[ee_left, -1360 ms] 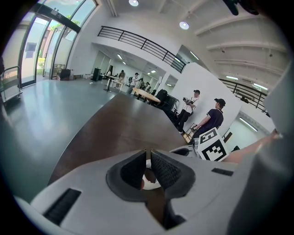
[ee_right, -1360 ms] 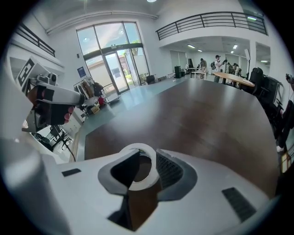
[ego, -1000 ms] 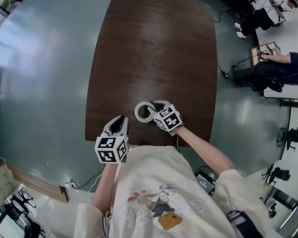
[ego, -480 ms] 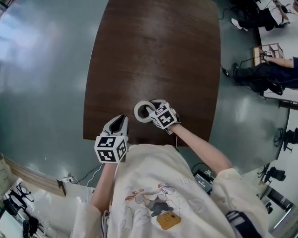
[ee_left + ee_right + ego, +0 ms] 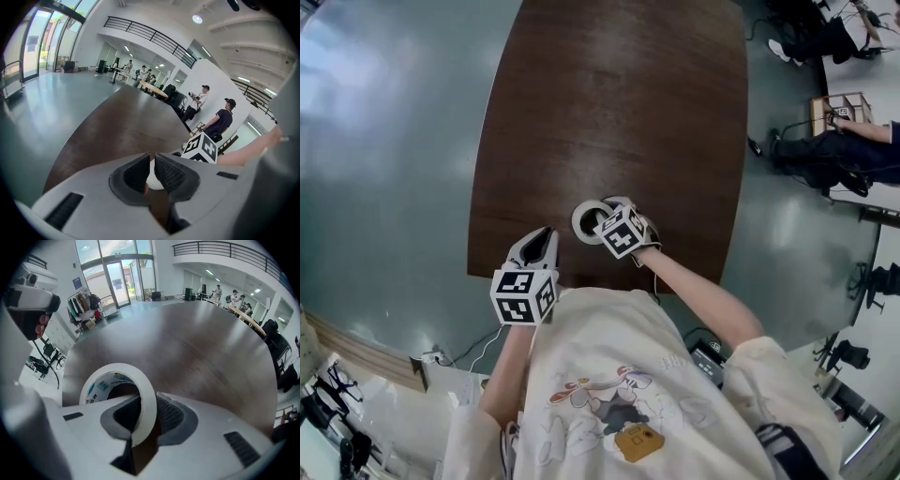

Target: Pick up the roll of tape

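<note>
Roll of tape (image 5: 579, 225) lying flat on the dark wooden table (image 5: 609, 112), just inside the near edge and about midway along it. The right gripper (image 5: 605, 216) points steeply down with one jaw inside the core and the other outside. Its jaws have just been closing with the roll's wall between them, and no firm clamp shows yet.

Likely faults: a one-sided hold on a thin wall may let the roll swing or slip off the pads on lifting, and an uneven squeeze could skid it toward the near edge.

The left gripper (image 5: 547, 234) hovers over the near edge just beside the roll, jaws pressed together and empty, clear of the lift. Nothing else stands on the table. A seated person (image 5: 844, 150) is well apart.
</note>
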Demonstrator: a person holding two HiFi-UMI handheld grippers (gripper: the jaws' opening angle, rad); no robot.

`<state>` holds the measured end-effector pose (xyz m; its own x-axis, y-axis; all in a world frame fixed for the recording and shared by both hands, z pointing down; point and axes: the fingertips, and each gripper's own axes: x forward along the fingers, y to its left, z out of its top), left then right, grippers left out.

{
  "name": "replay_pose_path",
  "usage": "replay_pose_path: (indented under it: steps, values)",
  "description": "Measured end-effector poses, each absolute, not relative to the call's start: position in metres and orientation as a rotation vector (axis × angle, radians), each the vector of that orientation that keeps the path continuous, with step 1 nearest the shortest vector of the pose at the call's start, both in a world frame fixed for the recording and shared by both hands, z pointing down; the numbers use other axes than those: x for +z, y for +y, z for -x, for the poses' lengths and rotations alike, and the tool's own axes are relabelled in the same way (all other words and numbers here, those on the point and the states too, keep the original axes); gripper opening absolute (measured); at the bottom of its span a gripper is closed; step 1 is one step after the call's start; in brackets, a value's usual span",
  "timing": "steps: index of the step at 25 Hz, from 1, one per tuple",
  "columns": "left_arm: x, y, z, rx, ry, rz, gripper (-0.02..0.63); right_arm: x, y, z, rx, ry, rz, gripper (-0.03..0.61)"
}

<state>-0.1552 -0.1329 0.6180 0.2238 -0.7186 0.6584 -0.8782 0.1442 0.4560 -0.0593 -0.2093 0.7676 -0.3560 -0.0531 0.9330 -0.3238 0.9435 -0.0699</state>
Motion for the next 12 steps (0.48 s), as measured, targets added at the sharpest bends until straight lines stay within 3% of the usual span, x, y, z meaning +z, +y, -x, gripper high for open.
replay_pose_path:
  steps: [12]
  values:
    - [0.599, -0.109, 0.164, 0.202, -1.598, -1.614, 0.032, 0.757, -0.200, 0.057, 0.281, -1.950, -0.325, 0.091]
